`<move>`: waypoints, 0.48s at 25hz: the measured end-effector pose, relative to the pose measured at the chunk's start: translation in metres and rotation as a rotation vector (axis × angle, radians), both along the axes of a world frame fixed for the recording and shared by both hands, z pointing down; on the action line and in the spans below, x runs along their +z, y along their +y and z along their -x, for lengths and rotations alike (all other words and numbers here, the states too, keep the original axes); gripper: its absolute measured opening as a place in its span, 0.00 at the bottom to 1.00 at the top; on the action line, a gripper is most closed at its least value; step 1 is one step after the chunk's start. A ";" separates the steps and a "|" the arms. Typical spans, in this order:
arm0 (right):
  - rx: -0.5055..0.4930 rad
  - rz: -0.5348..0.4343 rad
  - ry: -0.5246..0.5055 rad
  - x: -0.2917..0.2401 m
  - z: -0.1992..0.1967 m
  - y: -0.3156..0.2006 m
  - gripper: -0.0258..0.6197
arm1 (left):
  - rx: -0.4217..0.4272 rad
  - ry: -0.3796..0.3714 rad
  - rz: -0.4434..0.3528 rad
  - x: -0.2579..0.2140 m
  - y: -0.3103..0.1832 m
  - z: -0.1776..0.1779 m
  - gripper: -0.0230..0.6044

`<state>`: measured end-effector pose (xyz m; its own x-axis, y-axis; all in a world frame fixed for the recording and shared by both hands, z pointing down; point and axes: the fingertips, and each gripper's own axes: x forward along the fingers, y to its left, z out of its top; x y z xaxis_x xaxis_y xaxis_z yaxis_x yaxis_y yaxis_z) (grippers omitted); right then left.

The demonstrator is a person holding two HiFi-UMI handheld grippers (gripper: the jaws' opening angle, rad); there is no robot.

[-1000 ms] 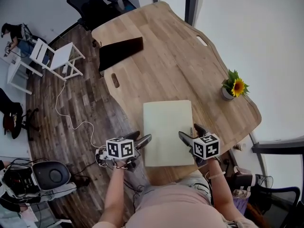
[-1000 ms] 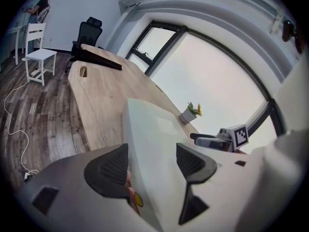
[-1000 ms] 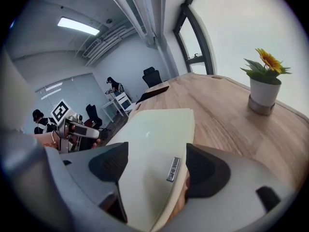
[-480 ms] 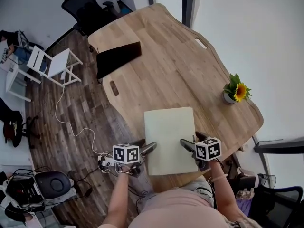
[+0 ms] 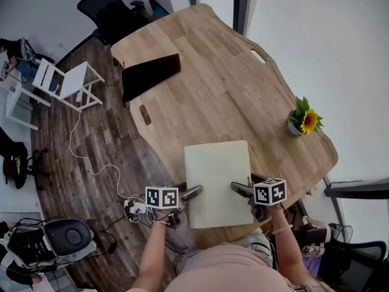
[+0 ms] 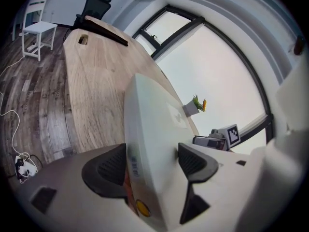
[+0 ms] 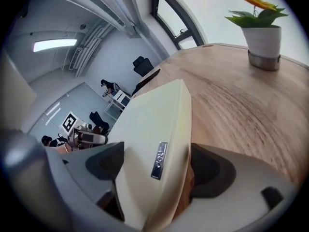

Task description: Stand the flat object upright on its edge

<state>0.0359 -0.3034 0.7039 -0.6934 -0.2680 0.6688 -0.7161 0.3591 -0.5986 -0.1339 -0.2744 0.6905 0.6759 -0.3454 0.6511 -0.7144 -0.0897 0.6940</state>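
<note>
Head view, and both tools are down at the bottom of the frame: the left gripper (image 5: 193, 193) comes in from the lower left and the right gripper (image 5: 238, 188) from the lower right, one on each side of the pale flat object (image 5: 217, 175). The object lies face-up at the near edge of the wooden table (image 5: 213, 84), just below centre frame. In the left gripper view its thin side edge runs straight up between the jaws. They are spread wide and have just been opening, with a dark pad close to each face and no clear squeeze. It is the same in the right gripper view: jaws spread and just opening, straddling the opposite edge, which carries a small label, with neither pad visibly clamping. Farther up, a potted sunflower (image 5: 304, 121) stands at the table's right rim. Beyond that, a dark panel (image 5: 151, 75) sits at the table's upper-left edge. Off the table, a cable (image 5: 91, 157) trails over the plank floor at left, a white chair (image 5: 70, 81) stands in the upper left, and a black office chair (image 5: 106, 11) is at the top.
</note>
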 end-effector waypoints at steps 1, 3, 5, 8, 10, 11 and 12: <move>0.000 0.005 -0.002 0.001 0.000 0.000 0.69 | -0.003 0.007 0.008 0.002 0.001 -0.001 0.53; 0.000 0.013 -0.007 0.003 -0.001 0.001 0.69 | -0.009 0.018 0.016 0.004 0.001 -0.003 0.53; 0.003 0.028 -0.020 0.004 0.001 0.001 0.69 | -0.011 0.020 0.017 0.005 0.000 -0.002 0.53; 0.008 0.045 -0.036 0.005 0.002 0.002 0.69 | -0.009 0.033 0.029 0.007 0.000 -0.002 0.53; 0.005 0.042 -0.035 0.005 0.001 0.002 0.69 | 0.001 0.042 0.034 0.009 0.000 -0.004 0.54; 0.002 0.040 -0.033 0.006 0.001 0.002 0.69 | 0.007 0.044 0.031 0.009 0.000 -0.005 0.54; -0.001 0.040 -0.031 0.006 0.001 0.002 0.69 | 0.013 0.046 0.029 0.010 0.000 -0.005 0.54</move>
<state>0.0347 -0.3012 0.7096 -0.7141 -0.2412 0.6571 -0.6967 0.3352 -0.6342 -0.1291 -0.2748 0.7000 0.7098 -0.3177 0.6287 -0.6804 -0.0781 0.7287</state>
